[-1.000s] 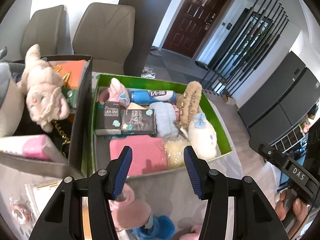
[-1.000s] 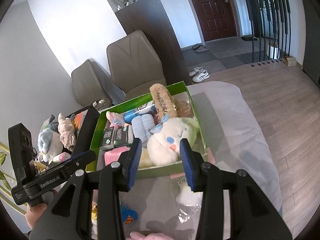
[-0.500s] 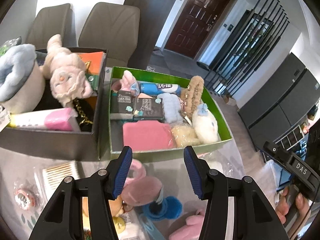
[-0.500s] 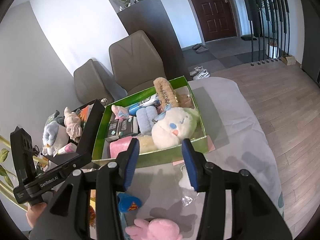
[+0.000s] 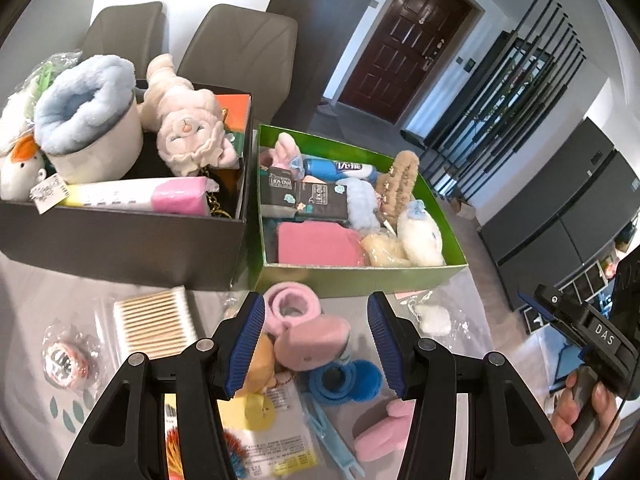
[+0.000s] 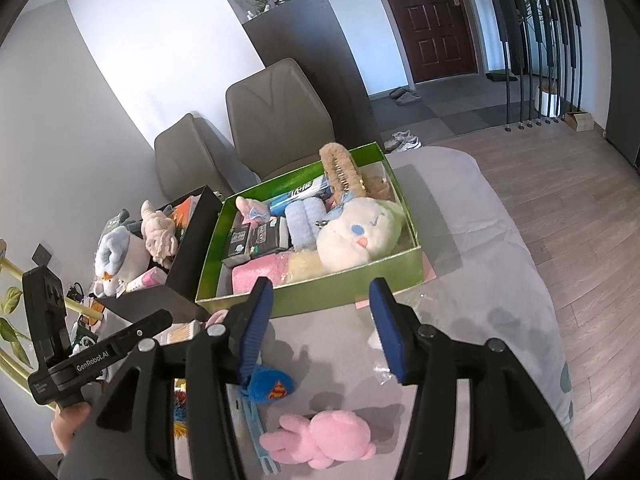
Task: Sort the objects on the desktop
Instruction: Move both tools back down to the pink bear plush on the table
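Two handheld grippers hover over a cluttered table, in front of a green box (image 5: pixel 360 276) already full of soft toys and packets. The left gripper (image 5: pixel 316 344) is spread and empty; just below its fingers lies a pink plush roll (image 5: pixel 308 328), near the box's front wall. The right gripper (image 6: pixel 318 328) is opening, with nothing between its fingers. A pink bunny (image 6: pixel 324 438) lies below it, farther from the box, long axis running sideways. The right gripper seems nearer the bunny.

White walls, two taupe chairs (image 6: pixel 280 120), dark door (image 6: pixel 436 20), seemingly wooden floor (image 6: pixel 580 208).
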`<state>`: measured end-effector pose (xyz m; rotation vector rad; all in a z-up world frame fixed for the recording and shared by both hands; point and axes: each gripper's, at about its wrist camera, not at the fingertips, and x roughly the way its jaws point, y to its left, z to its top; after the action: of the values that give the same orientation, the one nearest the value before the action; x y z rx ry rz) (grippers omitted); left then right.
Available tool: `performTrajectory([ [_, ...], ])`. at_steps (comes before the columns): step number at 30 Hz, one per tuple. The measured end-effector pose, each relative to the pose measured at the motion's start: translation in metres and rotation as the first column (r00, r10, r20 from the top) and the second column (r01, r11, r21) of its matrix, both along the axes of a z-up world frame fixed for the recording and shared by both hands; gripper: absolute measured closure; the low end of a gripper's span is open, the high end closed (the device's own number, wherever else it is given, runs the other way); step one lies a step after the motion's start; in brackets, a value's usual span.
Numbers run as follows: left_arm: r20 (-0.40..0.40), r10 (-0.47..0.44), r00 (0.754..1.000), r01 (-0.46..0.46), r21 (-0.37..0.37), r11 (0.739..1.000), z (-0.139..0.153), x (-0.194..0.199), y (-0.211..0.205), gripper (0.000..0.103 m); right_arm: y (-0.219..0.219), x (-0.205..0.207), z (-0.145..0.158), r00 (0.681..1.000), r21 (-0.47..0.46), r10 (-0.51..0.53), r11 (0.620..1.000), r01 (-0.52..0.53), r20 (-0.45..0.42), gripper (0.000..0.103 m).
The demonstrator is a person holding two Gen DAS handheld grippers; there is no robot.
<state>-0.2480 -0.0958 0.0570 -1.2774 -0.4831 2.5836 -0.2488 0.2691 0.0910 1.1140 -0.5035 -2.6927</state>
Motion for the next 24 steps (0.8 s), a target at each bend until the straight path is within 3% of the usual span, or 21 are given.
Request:
performTrajectory([
  [12, -0.019, 0.039, 0.999, -0.04, -0.058, 0.998, 0.003, 0.025, 0.0, 0.049, -0.009, 0.028, -0.001, 1.0, -0.002, 0.014, 1.0, -0.014, -0.011, 0.051],
  [15, -0.034, 0.064, 0.997, -0.067, -0.087, 0.994, 0.001, 0.034, -0.002, 0.05, -0.009, 0.045, -0.01, 0.998, -0.011, 0.023, 1.0, -0.024, -0.059, 0.043],
  [20, -0.074, 0.12, 0.99, -0.129, -0.136, 0.982, -0.003, 0.054, -0.002, 0.049, -0.004, 0.074, -0.037, 0.99, -0.029, 0.047, 0.998, -0.051, -0.13, 0.042],
  [21, -0.089, 0.128, 0.988, -0.14, -0.137, 0.981, -0.005, 0.059, -0.001, 0.048, -0.002, 0.08, -0.044, 0.989, -0.046, 0.053, 0.997, -0.06, -0.141, 0.042],
  [23, -0.12, 0.135, 0.983, -0.151, -0.128, 0.98, -0.011, 0.069, 0.0, 0.035, 0.004, 0.085, -0.054, 0.988, -0.068, 0.05, 0.996, -0.061, -0.149, 0.039],
  [24, -0.136, 0.135, 0.982, -0.151, -0.119, 0.981, -0.016, 0.074, 0.001, 0.032, 0.007, 0.087, -0.061, 0.988, -0.087, 0.043, 0.995, -0.057, -0.149, 0.031],
])
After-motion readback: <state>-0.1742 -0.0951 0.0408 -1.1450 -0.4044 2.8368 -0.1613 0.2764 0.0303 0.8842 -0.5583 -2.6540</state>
